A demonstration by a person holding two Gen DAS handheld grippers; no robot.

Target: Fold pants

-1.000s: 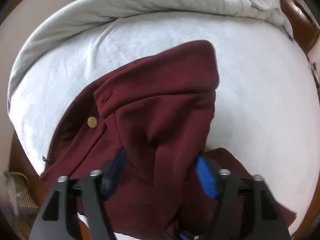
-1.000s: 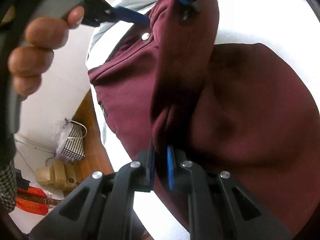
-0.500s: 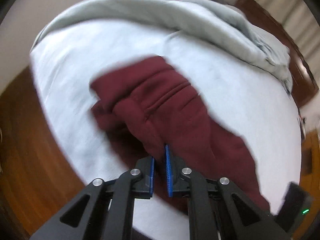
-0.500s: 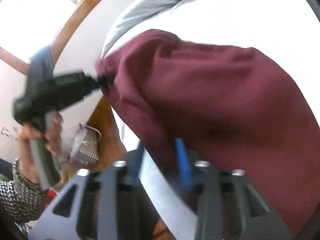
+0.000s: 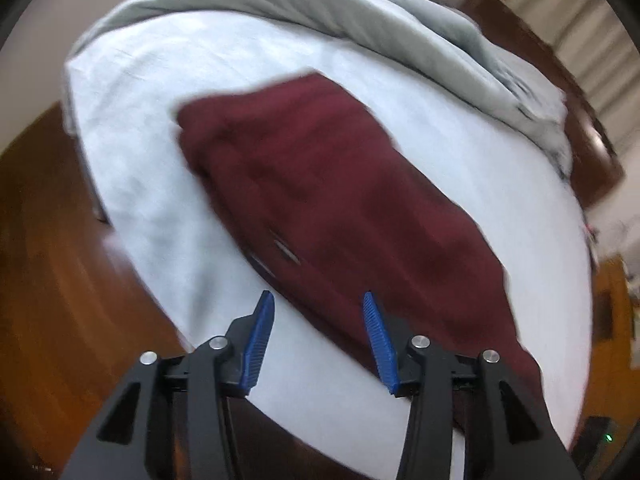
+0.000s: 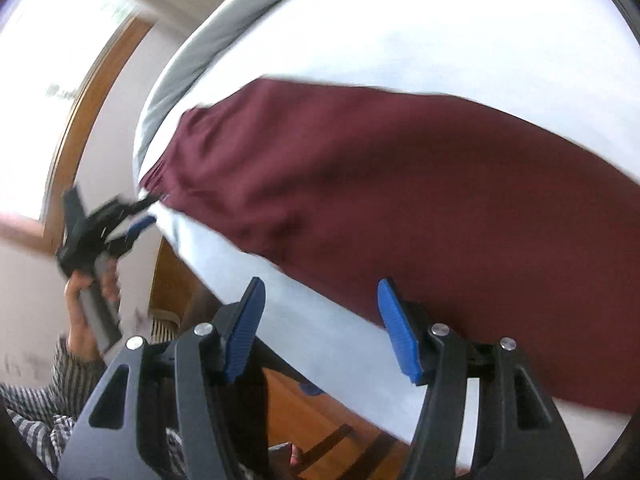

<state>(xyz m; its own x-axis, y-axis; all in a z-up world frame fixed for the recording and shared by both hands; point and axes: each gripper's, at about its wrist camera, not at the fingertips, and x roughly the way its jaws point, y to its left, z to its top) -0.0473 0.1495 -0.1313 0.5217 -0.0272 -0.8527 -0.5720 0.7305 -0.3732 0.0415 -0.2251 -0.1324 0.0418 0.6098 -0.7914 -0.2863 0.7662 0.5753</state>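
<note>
Both the left claw (image 5: pixel 318 320) and right claw (image 6: pixel 320 312) are opening, released, above the folded pants (image 5: pixel 340 200) on the bed (image 5: pixel 500 152).

Maroon pants (image 5: pixel 340 208), white sheet (image 5: pixel 160 208), grey duvet (image 5: pixel 360 20) (gripper pads (image 5: pixel 258 338) blue), checked sleeve (image 6: pixel 44 404).
</note>
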